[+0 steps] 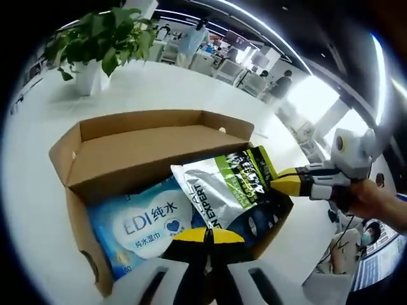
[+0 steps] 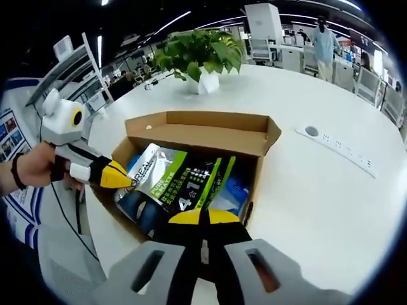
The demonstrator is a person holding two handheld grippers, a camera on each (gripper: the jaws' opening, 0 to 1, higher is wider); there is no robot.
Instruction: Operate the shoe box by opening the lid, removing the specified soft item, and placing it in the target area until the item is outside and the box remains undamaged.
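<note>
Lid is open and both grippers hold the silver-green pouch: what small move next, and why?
Probably lift the silver and green foil pouch straight up and out. The right gripper and left gripper pinch opposite edges, yet it still lies in the open brown cardboard shoe box over the blue wet-wipes pack.

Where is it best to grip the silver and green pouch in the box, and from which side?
Likely the silver and green pouch by its raised flat edge, from above: it lies tilted over the blue wipes pack, its upper edge free above the box.

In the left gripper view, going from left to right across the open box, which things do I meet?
Blue wet-wipes pack → silver-and-green pouch → right gripper, its yellow tips closed on the pouch's corner.
</note>
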